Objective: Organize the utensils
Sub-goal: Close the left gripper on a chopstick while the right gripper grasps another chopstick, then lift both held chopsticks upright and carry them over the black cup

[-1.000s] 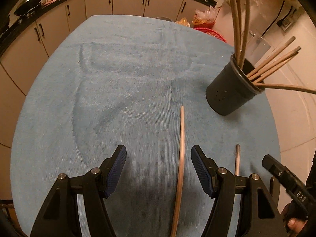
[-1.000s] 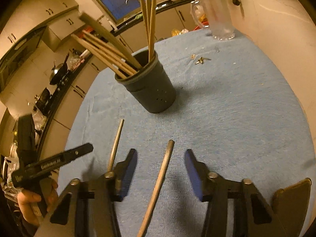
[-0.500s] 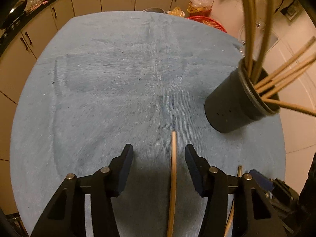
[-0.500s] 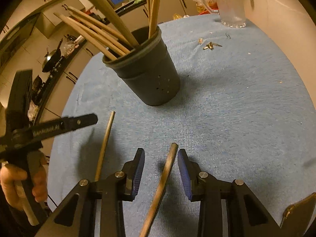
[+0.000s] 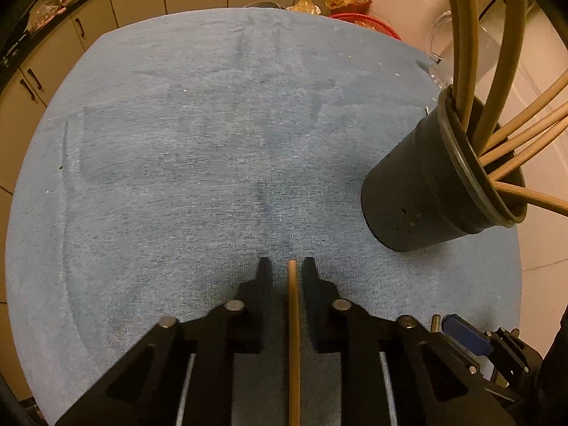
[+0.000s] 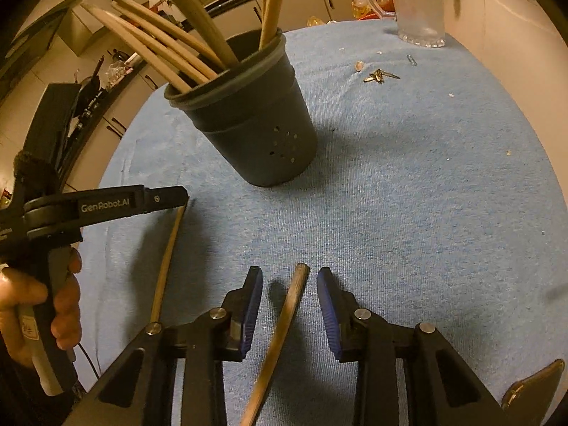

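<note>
Two chopsticks are lying loose on the blue cloth [image 5: 198, 135] covering the table, both toward its near edge; the rest are standing in the dark holder [image 6: 255, 120], which is sitting toward the far right part of the cloth. In my judgement the job is mostly done, with these two pieces left to collect.

The left gripper [image 5: 287, 266] is bracketing the first chopstick [image 5: 293, 337]. Its jaws are narrow, with slight gaps showing on both sides of the stick, so I cannot tell whether it is clamping yet. The stick's tip is lying level with the fingertips.

The right gripper [image 6: 289, 284] is straddling the second chopstick [image 6: 280, 330] with jaws clearly wider than the stick and gaps on both sides; nothing is being held. This stick is resting on the cloth at a slight slant between the blue pads [image 6: 328, 312].

The upright chopsticks [image 6: 167, 39] are fanning outward from the holder's rim and, I judge, could be obstructing an insertion from above. A clear glass jug [image 6: 419, 7] is standing at the far right corner, with small keys [image 6: 378, 76] and crumbs lying nearby, well apart from the working area. The two grippers are sitting close beside each other and may be crowding one another.
</note>
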Demonstrator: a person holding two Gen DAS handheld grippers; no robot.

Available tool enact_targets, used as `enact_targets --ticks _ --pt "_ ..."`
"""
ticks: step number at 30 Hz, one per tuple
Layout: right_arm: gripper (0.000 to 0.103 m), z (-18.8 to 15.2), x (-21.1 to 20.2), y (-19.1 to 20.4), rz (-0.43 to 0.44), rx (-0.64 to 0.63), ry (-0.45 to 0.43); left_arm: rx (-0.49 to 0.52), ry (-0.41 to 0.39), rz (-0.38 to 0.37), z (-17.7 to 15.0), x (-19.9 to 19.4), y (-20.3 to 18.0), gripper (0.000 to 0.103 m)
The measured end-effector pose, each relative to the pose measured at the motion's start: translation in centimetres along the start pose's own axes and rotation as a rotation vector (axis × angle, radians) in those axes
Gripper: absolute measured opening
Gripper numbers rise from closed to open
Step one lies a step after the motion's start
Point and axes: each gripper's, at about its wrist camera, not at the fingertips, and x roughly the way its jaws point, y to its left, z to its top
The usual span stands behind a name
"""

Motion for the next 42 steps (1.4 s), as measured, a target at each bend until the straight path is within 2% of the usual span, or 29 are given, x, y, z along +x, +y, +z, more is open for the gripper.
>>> enact_targets --ticks 5,7,8,10,12,14,22,31,42 --pt "0.033 0.2 0.4 0.6 -0.023 -0.018 0.001 0.01 -0.011 0.017 0.7 1.1 -1.0 0.015" --pt "0.032 0.2 0.6 1.0 -0.041 -0.033 0.001 0.03 -0.02 0.047 0.9 1.4 -1.6 0.006" --pt "0.031 0.2 0.7 1.3 -0.058 -0.049 -0.001 0.038 -0.025 0.057 0.9 1.5 -1.8 0.006" --pt "0.025 0.1 0.9 1.9 -0.097 -0.08 -0.008 0.047 -0.04 0.064 0.7 1.8 -2.3 0.005" --pt "0.014 0.0 1.1 2.5 -0.152 -0.129 -0.021 0.047 -0.047 0.059 0.3 1.7 -2.4 0.005" --pt "0.012 -0.2 1.1 2.8 -0.173 -0.162 -0.035 0.038 -0.05 0.03 -0.4 1.4 -2.2 0.005" --pt "0.008 -0.6 -1.4 2.1 -0.049 -0.122 -0.088 -0.009 -0.135 -0.044 -2.6 -2.6 0.0 0.005" --pt "0.008 -0.7 -6.8 3.7 0.018 -0.145 -0.205 -0.022 -0.245 -0.118 -4.4 -8.5 1.5 0.005" --pt "0.008 -1.1 -13.7 5.7 0.075 -0.199 -0.342 0.018 -0.365 -0.178 -6.4 -16.2 0.6 0.005"
